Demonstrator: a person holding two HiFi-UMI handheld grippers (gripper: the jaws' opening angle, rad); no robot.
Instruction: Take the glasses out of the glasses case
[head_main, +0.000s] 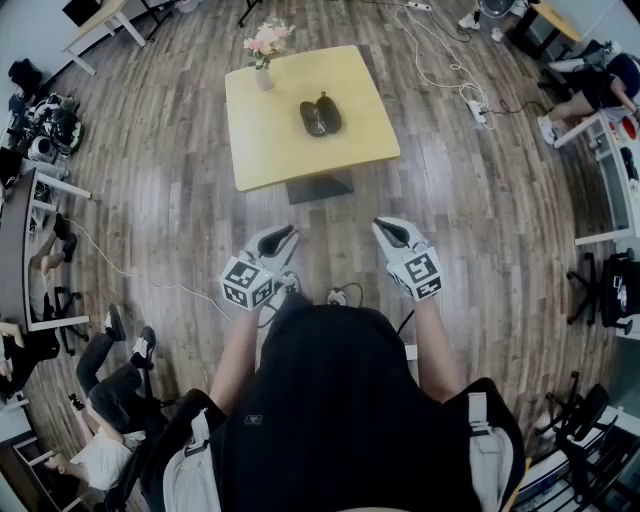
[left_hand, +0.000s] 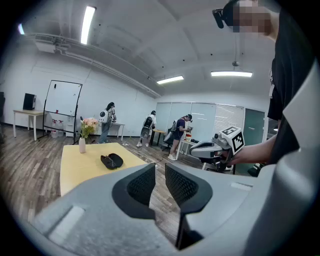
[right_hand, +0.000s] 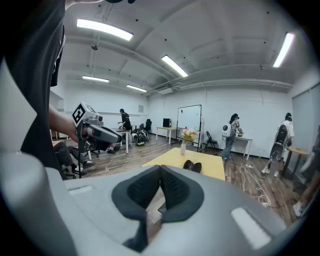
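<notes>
The person wears a black short-sleeved top (head_main: 340, 400) and pale grey shoulder straps (head_main: 188, 462). The left gripper (head_main: 283, 238) and right gripper (head_main: 390, 232) are pale grey, with black ribbed pads (left_hand: 140, 186) and black-and-white marker cubes (head_main: 247, 282).

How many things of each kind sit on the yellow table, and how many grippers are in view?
glasses case: 1
vase of flowers: 1
grippers: 2, the left gripper and the right gripper
Total: 4

glasses case (head_main: 320, 116) lies near the middle of the table (head_main: 268, 150); flower vase (head_main: 263, 76) stands behind it to the left, at the far corner
</notes>
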